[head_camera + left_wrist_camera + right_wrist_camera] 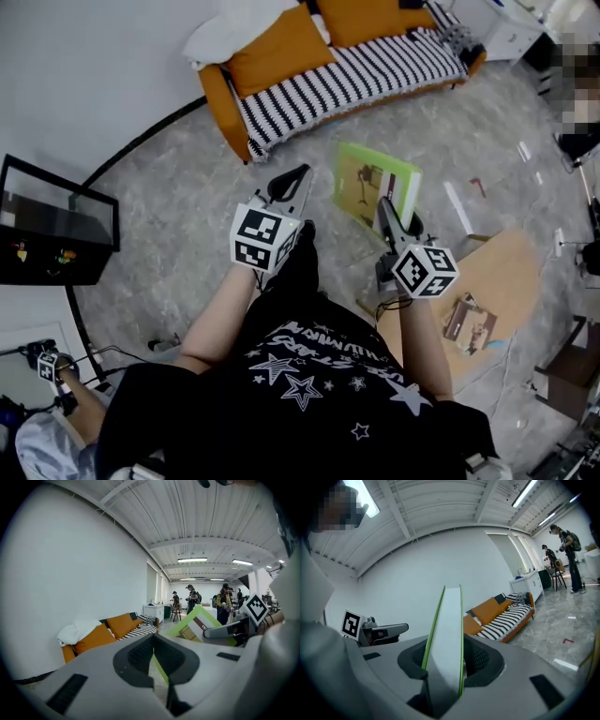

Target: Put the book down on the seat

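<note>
A thin book with a green cover stands on edge between the jaws of my right gripper, which is shut on it, above the grey floor. Seen along the right gripper, the book's pale page edge rises between the pads. My left gripper hovers just left of the book, its jaws together and holding nothing. The left gripper view shows that gripper with the book beyond it. The orange sofa with a black-and-white striped seat stands ahead, well apart from both grippers, and also shows as the sofa and the sofa.
Orange cushions and a white blanket lie on the sofa's left end. A black glass-topped stand is at the left. A wooden board with a small picture book lies on the floor at the right. People stand far off.
</note>
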